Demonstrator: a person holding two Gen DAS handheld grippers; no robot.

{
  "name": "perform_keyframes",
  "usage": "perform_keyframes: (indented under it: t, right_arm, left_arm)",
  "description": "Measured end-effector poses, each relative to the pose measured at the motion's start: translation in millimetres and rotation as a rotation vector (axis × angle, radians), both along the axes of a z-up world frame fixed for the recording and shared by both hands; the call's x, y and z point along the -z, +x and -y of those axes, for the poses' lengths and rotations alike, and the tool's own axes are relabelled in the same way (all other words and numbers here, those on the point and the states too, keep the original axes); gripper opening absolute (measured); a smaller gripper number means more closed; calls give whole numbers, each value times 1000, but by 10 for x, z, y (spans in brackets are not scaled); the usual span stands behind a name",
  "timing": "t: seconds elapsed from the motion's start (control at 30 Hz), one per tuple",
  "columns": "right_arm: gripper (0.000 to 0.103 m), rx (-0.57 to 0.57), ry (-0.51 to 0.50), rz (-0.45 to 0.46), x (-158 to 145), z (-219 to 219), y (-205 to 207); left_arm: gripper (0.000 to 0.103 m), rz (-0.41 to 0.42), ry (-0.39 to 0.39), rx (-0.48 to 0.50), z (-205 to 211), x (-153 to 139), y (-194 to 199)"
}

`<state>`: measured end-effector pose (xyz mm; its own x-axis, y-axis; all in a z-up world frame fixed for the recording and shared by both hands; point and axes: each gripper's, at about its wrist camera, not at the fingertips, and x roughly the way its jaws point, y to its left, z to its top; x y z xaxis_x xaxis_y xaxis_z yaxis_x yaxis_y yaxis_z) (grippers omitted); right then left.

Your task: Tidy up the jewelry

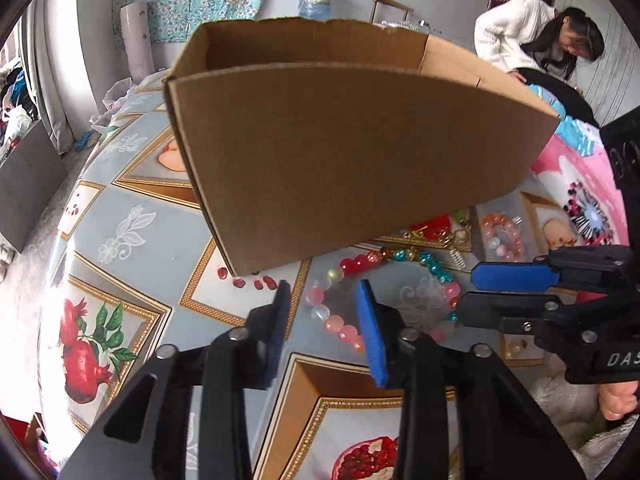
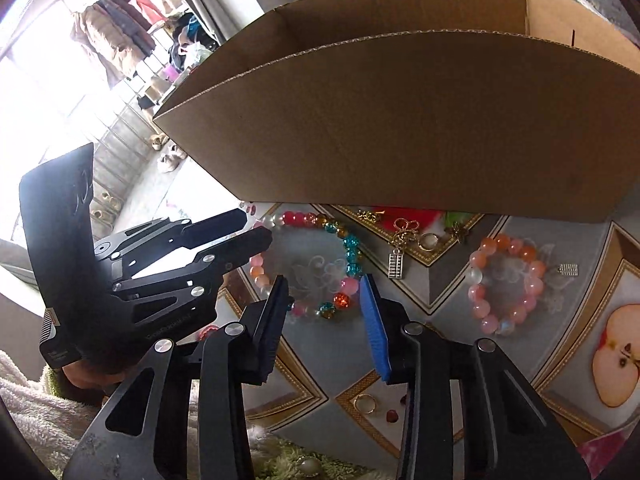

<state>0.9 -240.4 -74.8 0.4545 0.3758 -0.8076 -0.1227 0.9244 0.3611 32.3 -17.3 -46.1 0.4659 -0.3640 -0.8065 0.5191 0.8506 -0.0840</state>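
Observation:
A multicolour bead bracelet (image 1: 362, 262) (image 2: 352, 242) lies flat on the fruit-patterned tablecloth, just in front of an open cardboard box (image 1: 340, 140) (image 2: 400, 120). My left gripper (image 1: 324, 308) (image 2: 258, 226) points down at the bracelet's left side. Pink beads lie between its narrowly parted jaws, with a gap still showing. My right gripper (image 2: 324, 300) (image 1: 466, 290) comes in from the right over the near right arc. Orange and pink beads sit between its pads, which are not clearly pressing. A second bracelet (image 2: 536, 270) (image 1: 500, 236) of pink and orange beads lies to the right.
Small pieces lie near the box: a silver abacus charm (image 2: 396, 266), a second one (image 2: 568, 270), a gold ring (image 2: 366, 402) and a red tasselled item (image 2: 404, 216). A person in a white sweater (image 1: 516, 32) bends over at the far right. Fluffy fabric borders the near table edge.

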Motion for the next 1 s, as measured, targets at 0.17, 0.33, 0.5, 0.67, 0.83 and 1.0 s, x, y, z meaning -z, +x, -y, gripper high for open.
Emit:
perform_keyframes:
  t: [0.17, 0.33, 0.5, 0.67, 0.83, 1.0]
  right_arm:
    - [25, 8, -7, -18, 102, -102, 143]
    - [10, 2, -1, -34, 154, -165, 209]
    - [9, 8, 33, -28, 183, -194, 263]
    - [8, -6, 31, -18, 213, -267, 286]
    - [11, -23, 6, -9, 203, -387, 317]
    - [13, -51, -77, 21, 173, -554, 293]
  left_arm:
    - [21, 11, 35, 0, 52, 45, 37]
    - [11, 46, 65, 16, 108, 65, -26]
    - [10, 49, 88, 35, 135, 64, -182]
    - [10, -1, 65, 29, 53, 52, -308]
    - [10, 1, 62, 19, 15, 54, -406]
    - [10, 8, 63, 24, 38, 31, -407]
